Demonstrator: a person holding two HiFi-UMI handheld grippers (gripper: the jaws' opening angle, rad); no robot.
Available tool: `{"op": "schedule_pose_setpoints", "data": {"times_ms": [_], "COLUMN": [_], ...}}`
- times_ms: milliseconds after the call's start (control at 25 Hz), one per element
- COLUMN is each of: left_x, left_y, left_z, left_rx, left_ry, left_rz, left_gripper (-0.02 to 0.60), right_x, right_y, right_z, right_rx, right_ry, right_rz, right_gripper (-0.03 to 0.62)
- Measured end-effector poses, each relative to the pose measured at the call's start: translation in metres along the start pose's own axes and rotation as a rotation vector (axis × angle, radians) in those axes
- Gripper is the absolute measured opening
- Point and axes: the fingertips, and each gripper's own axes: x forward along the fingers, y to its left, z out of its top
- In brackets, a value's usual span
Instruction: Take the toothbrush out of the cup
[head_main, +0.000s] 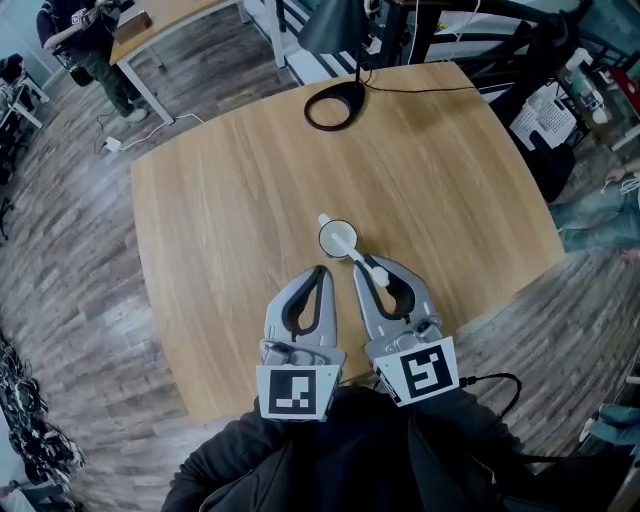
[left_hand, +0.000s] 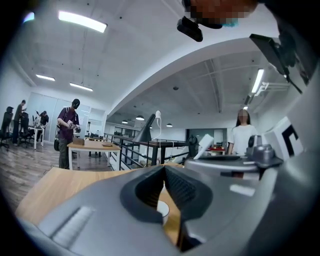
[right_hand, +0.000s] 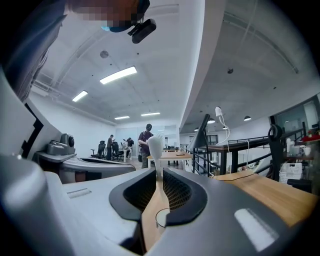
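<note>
Head view: table (head_main: 230, 220) of pale wood, and both my grippers reach out over its near edge, side by side. Left gripper (head_main: 320, 270): fingers together, tips meeting, nothing between them. Right gripper (head_main: 372, 265): fingers clamped on the handle of the white toothbrush (head_main: 352, 255). The brush runs from my tips far and left, across the mouth of the cup (head_main: 325, 243). The cup stands upright on the table just beyond both sets of tips. From above I cannot tell whether the brush is clear of the rim. At the far edge of the table, a black lamp (head_main: 334, 105) with a ring base. A person (head_main: 95, 45) stands by another table, far left.

Left gripper view: left gripper (left_hand: 164, 170), pads closed on each other, holding nothing. Through the slot under the tips shows the cup's white rim (left_hand: 161, 211), low and near, on the table (left_hand: 60, 185). The lamp (left_hand: 146, 132) is far, past the tips. One person (left_hand: 67, 130) is at a table on the far left, another (left_hand: 243, 135) stands on the far right.

Right gripper view: right gripper (right_hand: 159, 172), pads pressed on the toothbrush (right_hand: 155, 147). Its bristle head sticks up and out past my tips. The cup (right_hand: 161, 218) shows below, through the gap, lower than the brush. The table (right_hand: 270, 192) runs off to the right and the lamp (right_hand: 202, 132) stands far.
</note>
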Motion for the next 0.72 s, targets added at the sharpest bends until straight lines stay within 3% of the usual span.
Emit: {"op": "schedule_pose_setpoints", "data": {"times_ms": [280, 720], "left_x": [-0.024, -0.048], "left_y": [-0.015, -0.031], "left_z": [0.023, 0.032], "left_rx": [0.061, 0.078], "left_ry": [-0.067, -0.109], "left_rz": [-0.060, -0.108], "left_gripper": [0.008, 0.008], "right_x": [-0.026, -0.058], "right_y": [0.011, 0.022], "right_z": [0.025, 0.039], "right_rx": [-0.021, -0.059], "right_ry": [-0.067, -0.108], "right_rz": [-0.053, -0.096], "right_gripper": [0.044, 0.044]}}
